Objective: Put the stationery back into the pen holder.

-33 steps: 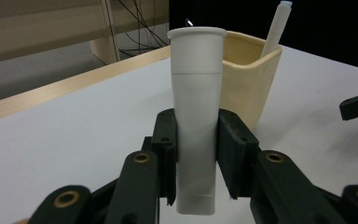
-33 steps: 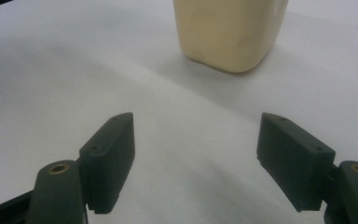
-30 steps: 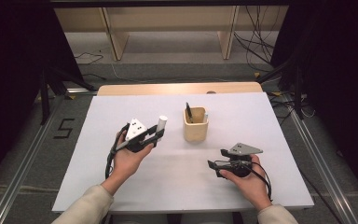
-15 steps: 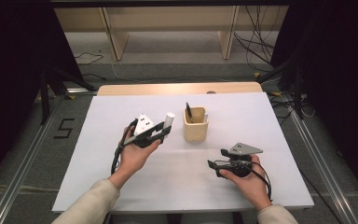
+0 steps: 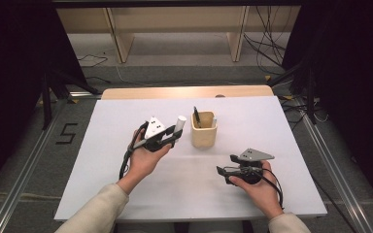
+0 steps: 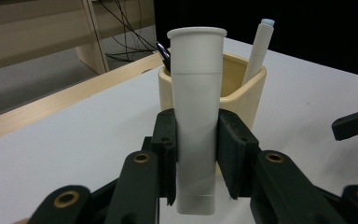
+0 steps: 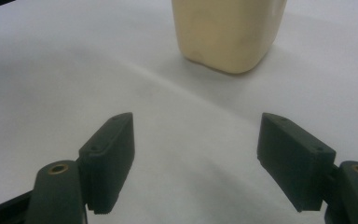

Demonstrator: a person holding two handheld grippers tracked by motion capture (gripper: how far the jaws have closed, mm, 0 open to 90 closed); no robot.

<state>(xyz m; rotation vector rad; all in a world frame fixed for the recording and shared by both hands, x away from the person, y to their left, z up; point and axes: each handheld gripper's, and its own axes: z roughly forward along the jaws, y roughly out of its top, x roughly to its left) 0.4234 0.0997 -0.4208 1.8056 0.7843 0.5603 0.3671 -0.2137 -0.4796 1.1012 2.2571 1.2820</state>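
A: What does the left gripper (image 5: 172,137) carry in the high view?

B: A white tube (image 5: 179,123). Both jaws are clamped on its lower half, as the left gripper view confirms: the white tube (image 6: 196,116) stands upright between the pads (image 6: 168,154), its flared cap uppermost and its foot just below the jaw tips.

A: Where is the tube relative to the cup?

B: In the high view the beige cup (image 5: 204,136) sits near the table's centre, and the tube lies just beside it at its 9 o'clock, apart from its wall. In the left gripper view the beige cup (image 6: 242,88) rises directly behind the tube.

A: What stands in the cup?

B: A dark pen (image 5: 196,116) leaning toward 11 o'clock, and a white pen (image 6: 259,49) with a pale blue tip at the rim's 1 o'clock side.

A: And the right gripper (image 5: 226,164)?

B: It is held low over the white table (image 5: 102,160), at about 4 o'clock from the cup and well apart from it. Its jaws stand wide apart with nothing between them; the right gripper view shows bare tabletop between the two pads (image 7: 109,156) and the base of the beige cup (image 7: 228,32) at 12 o'clock.

A: How are the hands placed?

B: The left hand (image 5: 143,160) enters from 7 o'clock, the right hand (image 5: 255,187) from 5 o'clock.
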